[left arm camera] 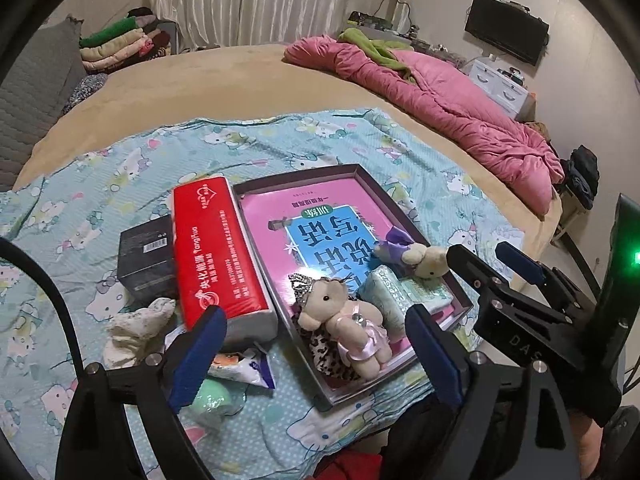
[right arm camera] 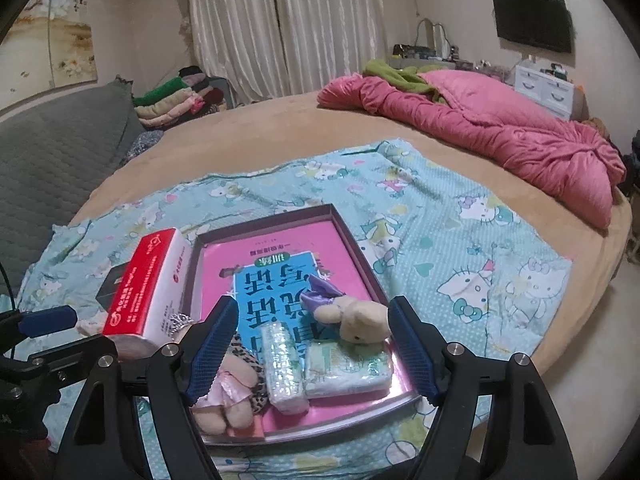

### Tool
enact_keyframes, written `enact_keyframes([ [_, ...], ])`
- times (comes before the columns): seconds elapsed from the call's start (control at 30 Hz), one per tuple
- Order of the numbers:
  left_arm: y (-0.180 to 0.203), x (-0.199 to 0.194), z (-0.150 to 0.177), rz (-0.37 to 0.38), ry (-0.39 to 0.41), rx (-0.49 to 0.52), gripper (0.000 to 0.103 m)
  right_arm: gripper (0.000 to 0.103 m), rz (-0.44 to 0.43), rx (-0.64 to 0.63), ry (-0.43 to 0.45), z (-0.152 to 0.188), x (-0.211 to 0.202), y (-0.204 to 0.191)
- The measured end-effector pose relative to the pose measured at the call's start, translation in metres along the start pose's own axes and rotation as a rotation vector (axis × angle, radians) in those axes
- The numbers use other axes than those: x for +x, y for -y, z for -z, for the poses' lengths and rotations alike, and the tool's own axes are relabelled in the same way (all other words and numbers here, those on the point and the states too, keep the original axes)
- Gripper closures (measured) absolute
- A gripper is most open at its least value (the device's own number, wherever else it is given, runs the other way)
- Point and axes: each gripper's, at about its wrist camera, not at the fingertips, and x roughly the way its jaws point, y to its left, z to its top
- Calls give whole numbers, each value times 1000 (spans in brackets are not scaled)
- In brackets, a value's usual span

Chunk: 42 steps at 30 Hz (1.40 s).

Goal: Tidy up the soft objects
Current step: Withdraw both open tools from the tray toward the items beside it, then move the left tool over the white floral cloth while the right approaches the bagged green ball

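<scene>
Both grippers, left gripper and right gripper, fingers apart and empty over the tray; likely next: sock beside tray.

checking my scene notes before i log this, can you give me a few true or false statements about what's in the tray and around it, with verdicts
1. The bear in the pink dress lies inside the shallow tray. True.
2. The red tissue pack lies inside the tray. False: it lies outside, along the tray's left wall.
3. The left tool is shut on the bear. False: its jaws stand open, with nothing pinched.
4. A pink workbook with a blue panel lies in the tray under the toys. True.
5. The black box sits on top of the tissue pack. False: it rests on the cartoon-cat sheet beside it.
</scene>
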Motion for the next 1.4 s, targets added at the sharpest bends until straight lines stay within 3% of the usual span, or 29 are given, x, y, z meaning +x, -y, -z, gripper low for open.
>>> enact_keyframes([
  [0.57, -21, -34, 6, -11, 35, -24, 12, 22, -50, -70, 37, -9, -38, -45],
  [1.4, -117, -89, 18, -103, 101, -212, 12, 22, -160, -163, 64, -11, -65, -99],
])
